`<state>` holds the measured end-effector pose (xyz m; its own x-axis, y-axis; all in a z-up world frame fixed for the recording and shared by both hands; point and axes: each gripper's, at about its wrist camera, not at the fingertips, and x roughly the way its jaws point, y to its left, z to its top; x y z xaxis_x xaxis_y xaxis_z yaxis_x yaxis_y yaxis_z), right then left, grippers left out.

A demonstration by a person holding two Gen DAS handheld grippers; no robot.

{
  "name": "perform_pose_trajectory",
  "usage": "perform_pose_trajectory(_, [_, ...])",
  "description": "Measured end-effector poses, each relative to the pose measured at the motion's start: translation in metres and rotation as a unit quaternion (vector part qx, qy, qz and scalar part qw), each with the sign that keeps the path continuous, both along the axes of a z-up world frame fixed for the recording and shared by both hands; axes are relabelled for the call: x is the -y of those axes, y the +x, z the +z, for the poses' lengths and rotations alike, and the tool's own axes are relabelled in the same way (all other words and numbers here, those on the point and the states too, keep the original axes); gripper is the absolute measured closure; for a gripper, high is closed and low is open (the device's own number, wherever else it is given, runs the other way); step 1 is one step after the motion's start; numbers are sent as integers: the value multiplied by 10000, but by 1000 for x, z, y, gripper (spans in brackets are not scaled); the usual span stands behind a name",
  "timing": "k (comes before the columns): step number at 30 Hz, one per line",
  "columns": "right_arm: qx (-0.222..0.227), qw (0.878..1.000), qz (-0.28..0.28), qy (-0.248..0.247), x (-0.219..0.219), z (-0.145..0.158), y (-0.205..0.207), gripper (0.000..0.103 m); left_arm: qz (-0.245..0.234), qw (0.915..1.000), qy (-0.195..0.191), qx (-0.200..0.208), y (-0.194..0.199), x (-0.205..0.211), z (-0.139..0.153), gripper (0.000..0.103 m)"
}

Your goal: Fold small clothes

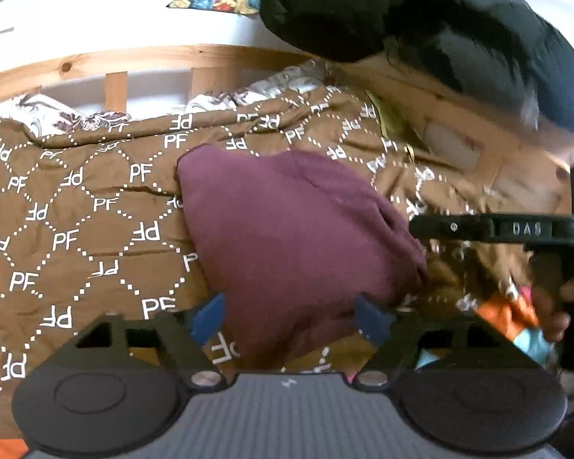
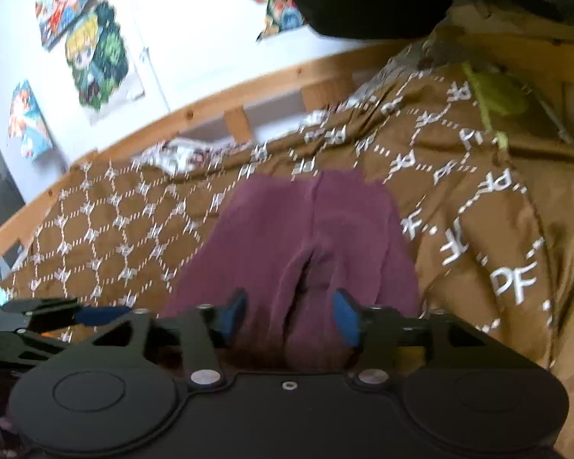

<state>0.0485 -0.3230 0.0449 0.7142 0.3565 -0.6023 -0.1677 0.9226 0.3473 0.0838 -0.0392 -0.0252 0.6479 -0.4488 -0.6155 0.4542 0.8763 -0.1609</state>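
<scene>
In the left wrist view, the left tongs (image 1: pixel 291 319) stand spread at six o'clock, blue pads either side of the near edge of the maroon garment (image 1: pixel 287 237), gripping nothing. The garment lies folded on the brown PF-patterned bedspread (image 1: pixel 76 229), centre of the bed, wooden bed rail (image 1: pixel 134 59) at twelve. At three o'clock the right tongs (image 1: pixel 455 227) show side-on. In the right wrist view they (image 2: pixel 289 315) are spread too, over the garment's (image 2: pixel 313 237) near end.
</scene>
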Motion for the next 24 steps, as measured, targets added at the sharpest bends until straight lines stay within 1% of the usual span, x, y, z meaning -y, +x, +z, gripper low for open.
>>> perform_pose_trajectory(2, [77,9997,-221,-13,7,-1,2,31,128,9998,-142,-74,7,-2,1,8])
perform_pose_trajectory(5, [39,9985,-547,43,16,-10,8,31,364,9981,-305,-385,23,-2,-3,2])
perform_pose_trajectory(8, [4,9968,-770,234,26,-22,14,31,527,9947,-439,-763,41,-2,-10,1])
perform_pose_trajectory(11, [78,9958,-887,231,29,-30,28,31,659,9899,-607,-1096,57,-6,-18,1])
perform_pose_trajectory(13, [149,9955,-898,256,30,-34,42,33,732,9867,-673,-1282,65,-8,-23,1])
perform_pose_trajectory(14, [169,9955,-892,261,29,-36,49,44,759,9851,-689,-1383,68,-9,-26,1])
perform_pose_trajectory(15, [170,9952,-929,256,30,-37,58,60,780,9838,-685,-1460,69,-8,-29,1])
perform_pose_trajectory(17, [82,9948,-997,208,29,-40,74,74,790,9812,-646,-1636,73,-9,-36,1])
perform_pose_trajectory(19, [30,9956,-931,118,27,-43,88,79,788,9796,-594,-1750,73,-9,-43,1])
perform_pose_trajectory(21, [17,9967,-806,40,26,-45,94,93,787,9787,-578,-1807,73,-9,-47,1])
perform_pose_trajectory(24, [132,9971,-743,44,29,-44,97,96,762,9784,-546,-1844,74,-4,-48,1])
